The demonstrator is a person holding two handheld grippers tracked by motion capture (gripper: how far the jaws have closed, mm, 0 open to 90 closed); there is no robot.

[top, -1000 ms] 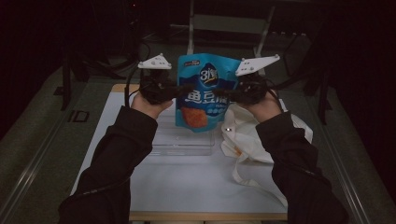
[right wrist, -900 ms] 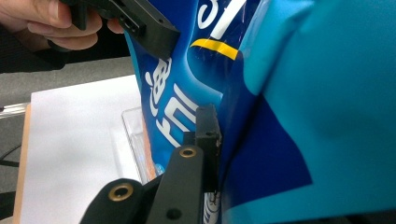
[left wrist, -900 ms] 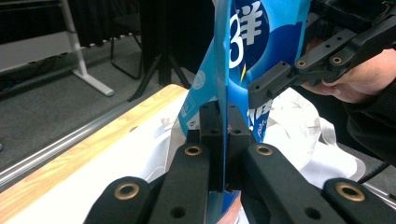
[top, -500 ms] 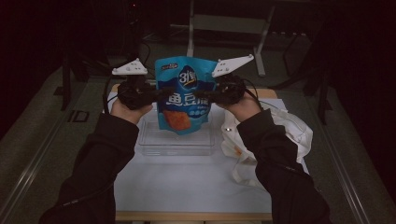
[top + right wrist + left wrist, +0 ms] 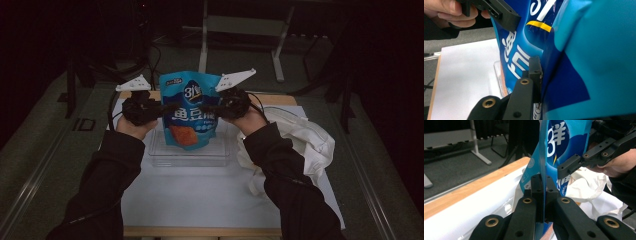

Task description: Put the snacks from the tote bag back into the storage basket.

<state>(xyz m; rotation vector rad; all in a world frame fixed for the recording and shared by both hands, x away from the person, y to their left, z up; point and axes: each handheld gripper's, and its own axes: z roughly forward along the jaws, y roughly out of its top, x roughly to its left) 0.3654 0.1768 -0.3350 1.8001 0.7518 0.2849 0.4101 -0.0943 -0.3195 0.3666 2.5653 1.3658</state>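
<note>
High view: your left gripper [image 5: 167, 109] and right gripper [image 5: 209, 108] each pinch blue snack bag [image 5: 191, 112] by side edge, upright above clear box [image 5: 190, 152] on surface [image 5: 200, 192].

The blue snack pouch [image 5: 189, 107] hides the middle of the clear tray [image 5: 190, 156] behind it in the high view. In the right gripper view the pouch [image 5: 579, 62] covers one jaw of the right tongs [image 5: 539, 75]; its top runs past the edge. Small print on the pouch is unreadable. The white cloth bag [image 5: 305, 140] is partly hidden by the right sleeve [image 5: 285, 170].
</note>
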